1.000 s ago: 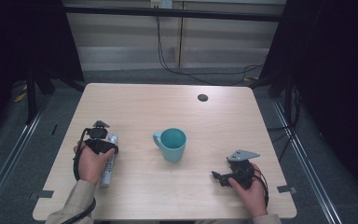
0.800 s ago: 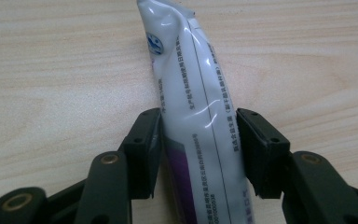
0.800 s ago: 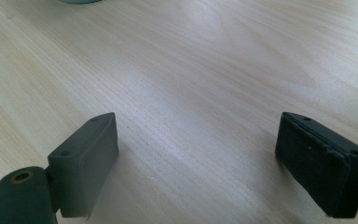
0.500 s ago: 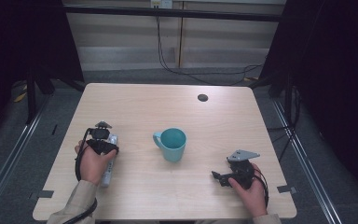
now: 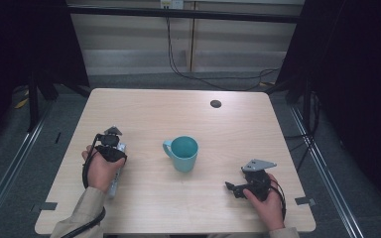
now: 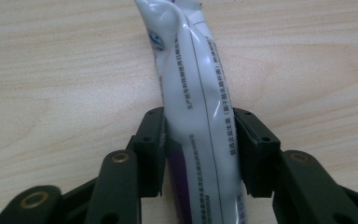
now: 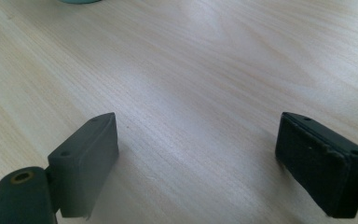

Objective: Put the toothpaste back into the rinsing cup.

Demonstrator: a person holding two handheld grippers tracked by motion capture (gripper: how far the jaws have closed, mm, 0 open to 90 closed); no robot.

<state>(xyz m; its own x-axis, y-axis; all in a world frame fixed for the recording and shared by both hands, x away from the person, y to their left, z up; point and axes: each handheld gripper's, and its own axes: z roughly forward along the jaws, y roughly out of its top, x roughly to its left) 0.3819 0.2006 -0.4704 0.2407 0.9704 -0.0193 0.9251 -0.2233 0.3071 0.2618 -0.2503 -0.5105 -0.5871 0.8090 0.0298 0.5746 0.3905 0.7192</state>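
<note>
A white tube with purple print [image 6: 186,84] lies flat on the wooden table [image 5: 144,114]. My left gripper [image 6: 199,149] is shut on it, one jaw pressed against each side. From above, the left gripper [image 5: 114,148] sits at the table's left under the person's hand, and the tube's end [image 5: 113,187] pokes out toward the front edge. A teal mug [image 5: 184,152] stands upright in the middle, handle to the left. My right gripper [image 5: 234,188] rests at the front right, pointing left; in its own view the right gripper [image 7: 198,154] is open over bare wood.
A small black round hole cover [image 5: 216,103] sits near the table's far edge. The mug's base [image 7: 79,1] shows at the top of the right gripper view. Dark curtains flank the table, and cables hang along the wall behind it.
The left hand has shifted only slightly over the tube. The mug and the right gripper have stayed in place.
</note>
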